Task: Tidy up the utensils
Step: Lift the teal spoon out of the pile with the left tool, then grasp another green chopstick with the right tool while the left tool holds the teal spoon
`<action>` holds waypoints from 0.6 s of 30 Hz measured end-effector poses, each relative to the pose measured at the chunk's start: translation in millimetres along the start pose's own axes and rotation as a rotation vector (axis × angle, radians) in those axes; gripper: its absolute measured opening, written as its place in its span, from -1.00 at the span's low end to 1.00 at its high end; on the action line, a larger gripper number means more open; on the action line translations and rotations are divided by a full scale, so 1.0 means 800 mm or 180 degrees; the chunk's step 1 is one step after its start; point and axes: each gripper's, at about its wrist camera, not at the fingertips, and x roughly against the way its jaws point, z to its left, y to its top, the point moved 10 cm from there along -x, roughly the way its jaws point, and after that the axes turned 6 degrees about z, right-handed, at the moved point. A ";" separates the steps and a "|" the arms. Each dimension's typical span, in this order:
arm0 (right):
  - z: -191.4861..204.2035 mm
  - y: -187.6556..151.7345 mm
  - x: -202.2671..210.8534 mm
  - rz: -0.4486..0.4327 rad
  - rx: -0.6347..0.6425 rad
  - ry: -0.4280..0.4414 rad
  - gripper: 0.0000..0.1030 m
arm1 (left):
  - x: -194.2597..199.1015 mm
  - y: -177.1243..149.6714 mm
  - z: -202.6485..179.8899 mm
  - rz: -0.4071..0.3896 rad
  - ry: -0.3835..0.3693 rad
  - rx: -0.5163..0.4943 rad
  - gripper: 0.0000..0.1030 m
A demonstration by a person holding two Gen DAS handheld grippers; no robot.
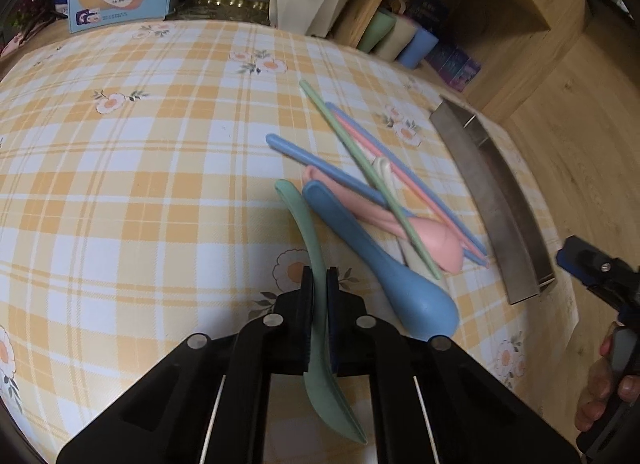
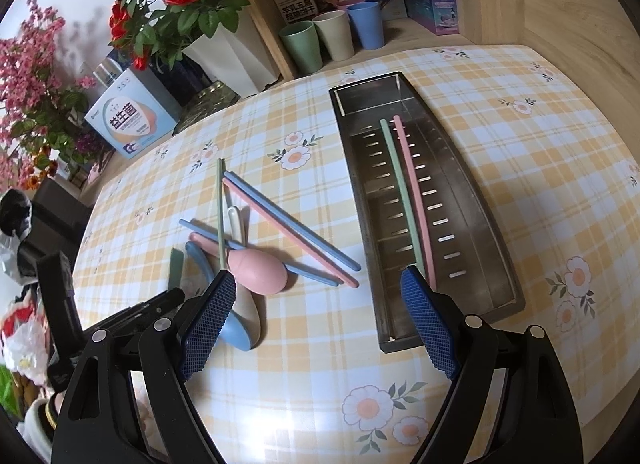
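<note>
So the pale green plastic spoon (image 1: 316, 284) sits pinched by its slim curved handle in the left gripper (image 1: 319, 288), bowl end back toward the camera, over the yellow plaid flowered tablecloth (image 1: 140, 184). Only the left wrist view shows that grip; from the right wrist you just catch a bit of green handle (image 2: 175, 268). The right gripper (image 2: 320, 296) hangs wide open, holding nothing. Only its view looks into the long perforated steel tray (image 2: 472, 200): one green chopstick (image 2: 402, 192) and one pink chopstick (image 2: 414, 200) lie inside side by side. The rest of the pastel utensil pile (image 2: 260, 248) lies left of the tray.
</note>
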 end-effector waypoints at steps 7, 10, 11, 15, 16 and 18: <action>0.031 0.009 -0.004 0.0004 0.0331 0.0015 0.48 | 0.041 0.010 0.012 -0.0212 -0.0016 -0.0015 -0.88; 0.056 0.016 -0.017 0.0052 0.0571 0.0029 0.38 | 0.056 0.016 0.019 -0.0287 0.0030 -0.0065 -0.88; 0.066 0.019 -0.022 0.0065 0.0664 0.0046 0.31 | 0.060 0.018 0.022 -0.0306 0.0043 -0.0079 -0.88; 0.104 0.029 -0.043 0.0085 0.1015 0.0116 -0.09 | 0.076 0.028 0.040 -0.0396 0.0133 -0.0114 -0.88; 0.116 0.033 -0.051 0.0098 0.1103 0.0136 -0.15 | 0.079 0.030 0.044 -0.0416 0.0143 -0.0107 -0.88; 0.132 0.038 -0.064 0.0122 0.1206 0.0165 -0.30 | 0.085 0.036 0.054 -0.0461 0.0151 -0.0070 -0.88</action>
